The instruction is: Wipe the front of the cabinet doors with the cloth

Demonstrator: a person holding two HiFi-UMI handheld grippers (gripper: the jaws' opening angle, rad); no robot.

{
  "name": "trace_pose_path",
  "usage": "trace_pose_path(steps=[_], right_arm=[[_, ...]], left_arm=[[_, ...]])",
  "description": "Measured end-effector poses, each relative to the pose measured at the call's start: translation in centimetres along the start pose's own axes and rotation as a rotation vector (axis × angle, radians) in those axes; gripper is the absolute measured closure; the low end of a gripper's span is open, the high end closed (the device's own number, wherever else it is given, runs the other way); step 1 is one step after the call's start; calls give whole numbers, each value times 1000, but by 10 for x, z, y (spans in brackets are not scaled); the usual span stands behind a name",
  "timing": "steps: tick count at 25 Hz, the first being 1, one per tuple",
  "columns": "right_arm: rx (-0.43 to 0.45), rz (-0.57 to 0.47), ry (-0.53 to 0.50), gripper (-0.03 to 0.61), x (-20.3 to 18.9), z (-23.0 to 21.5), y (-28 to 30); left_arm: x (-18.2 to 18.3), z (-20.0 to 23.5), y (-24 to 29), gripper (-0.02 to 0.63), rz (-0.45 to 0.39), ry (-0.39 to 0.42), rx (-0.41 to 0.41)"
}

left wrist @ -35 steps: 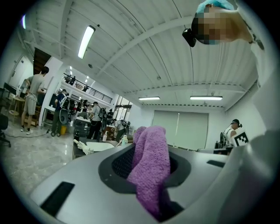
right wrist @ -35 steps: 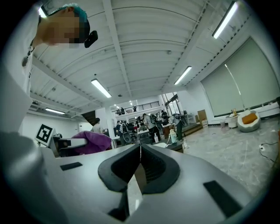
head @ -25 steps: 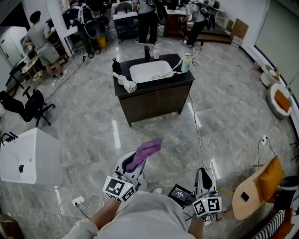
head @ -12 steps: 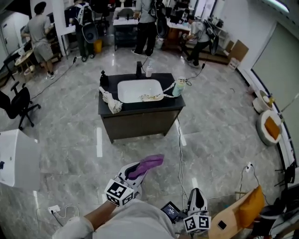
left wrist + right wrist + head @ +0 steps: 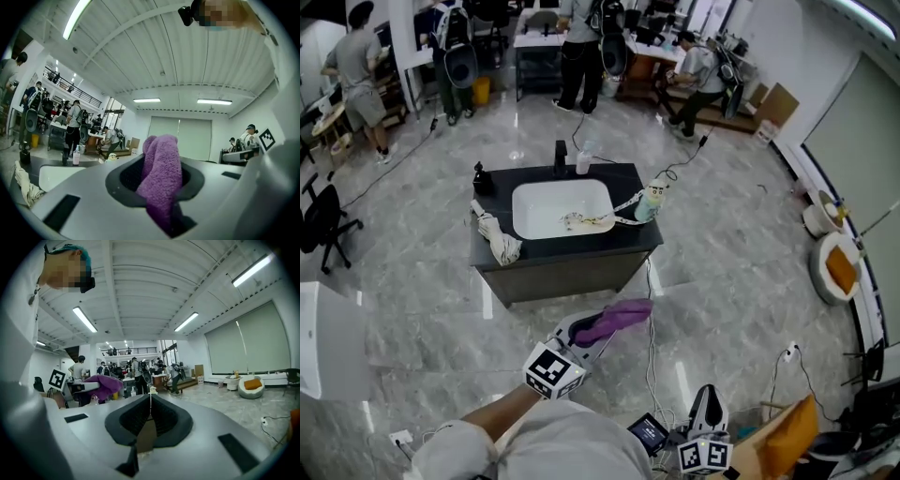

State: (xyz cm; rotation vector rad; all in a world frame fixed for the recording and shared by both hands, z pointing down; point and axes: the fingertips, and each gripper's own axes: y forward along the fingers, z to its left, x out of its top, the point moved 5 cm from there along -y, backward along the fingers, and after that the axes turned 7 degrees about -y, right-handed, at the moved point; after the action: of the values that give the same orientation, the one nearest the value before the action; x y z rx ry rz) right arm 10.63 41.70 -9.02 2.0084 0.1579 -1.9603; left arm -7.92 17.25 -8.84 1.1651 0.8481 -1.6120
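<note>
A dark cabinet (image 5: 562, 272) with a black top and a white sink (image 5: 561, 208) stands in the middle of the floor; its front doors face me. My left gripper (image 5: 598, 330) is shut on a purple cloth (image 5: 619, 317) (image 5: 161, 183), held in the air just short of the cabinet's front, apart from it. The cloth (image 5: 101, 383) also shows at the left of the right gripper view. My right gripper (image 5: 708, 405) hangs low near my body at the bottom right, jaws shut with nothing between them (image 5: 150, 420).
A crumpled white rag (image 5: 497, 242) hangs over the cabinet's left edge. Bottles (image 5: 582, 161) and a cup (image 5: 651, 201) stand on the top. A cable (image 5: 653, 309) runs across the floor by the cabinet. Several people (image 5: 577, 42) work at desks behind. A round seat (image 5: 839, 267) sits at right.
I have come closer to the cabinet, which now lies nearer and more central. The left gripper with the cloth has moved forward and right toward its front. The right gripper dropped lower.
</note>
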Motion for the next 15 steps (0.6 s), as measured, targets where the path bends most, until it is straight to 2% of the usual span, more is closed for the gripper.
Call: trace_pose_path(steps=[3, 6, 11, 15], right_arm=[[-16, 25, 6, 551, 1, -16, 23], [28, 35, 17, 551, 0, -28, 57], [207, 38, -13, 551, -2, -40, 135], [387, 49, -59, 551, 0, -61, 199]], left_arm=[[-1, 14, 17, 518, 3, -17, 16], [-6, 26, 27, 518, 7, -39, 62], [-18, 48, 39, 518, -18, -88, 226], [-19, 56, 55, 520, -56, -77, 398]])
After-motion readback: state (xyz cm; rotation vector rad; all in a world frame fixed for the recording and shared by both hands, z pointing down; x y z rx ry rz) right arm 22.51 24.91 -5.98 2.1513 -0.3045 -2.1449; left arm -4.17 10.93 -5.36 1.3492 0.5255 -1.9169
